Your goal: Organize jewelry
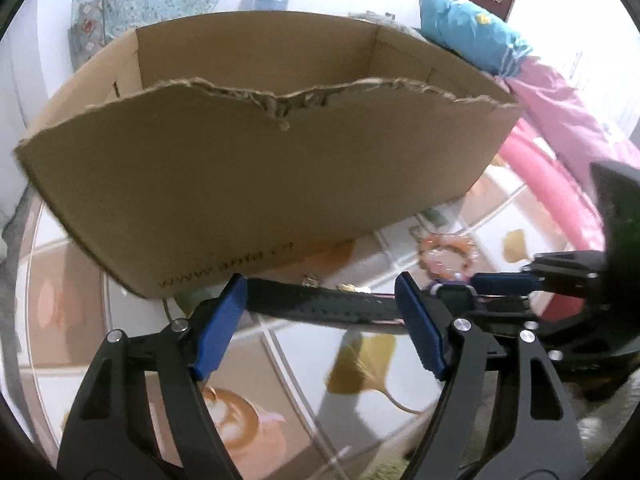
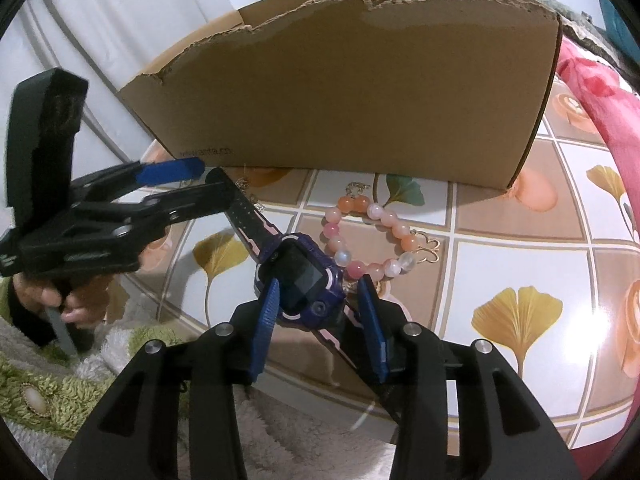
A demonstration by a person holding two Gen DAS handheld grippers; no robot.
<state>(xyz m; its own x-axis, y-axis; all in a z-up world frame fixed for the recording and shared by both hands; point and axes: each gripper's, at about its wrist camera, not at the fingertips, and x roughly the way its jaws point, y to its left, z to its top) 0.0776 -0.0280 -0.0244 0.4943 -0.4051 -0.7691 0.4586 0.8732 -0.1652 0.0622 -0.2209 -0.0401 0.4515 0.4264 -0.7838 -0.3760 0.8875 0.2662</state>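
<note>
A dark blue smartwatch (image 2: 304, 280) with a black strap (image 1: 316, 304) lies on the table in front of an open cardboard box (image 1: 248, 176). My right gripper (image 2: 320, 300) straddles the watch face, blue pads on either side, not closed tight. My left gripper (image 1: 320, 316) is open around the strap's far end; it shows in the right wrist view (image 2: 200, 176) too. A pink and orange bead bracelet (image 2: 372, 240) with a gold butterfly charm lies just behind the watch, also in the left wrist view (image 1: 448, 256).
The table (image 2: 520, 264) has a glossy tile and ginkgo-leaf cover. Small earrings (image 2: 356, 190) lie near the box (image 2: 360, 92). Pink cloth (image 1: 560, 128) and a blue bundle (image 1: 472, 28) sit to the right. A green fluffy sleeve (image 2: 80, 368) lies at the table's near edge.
</note>
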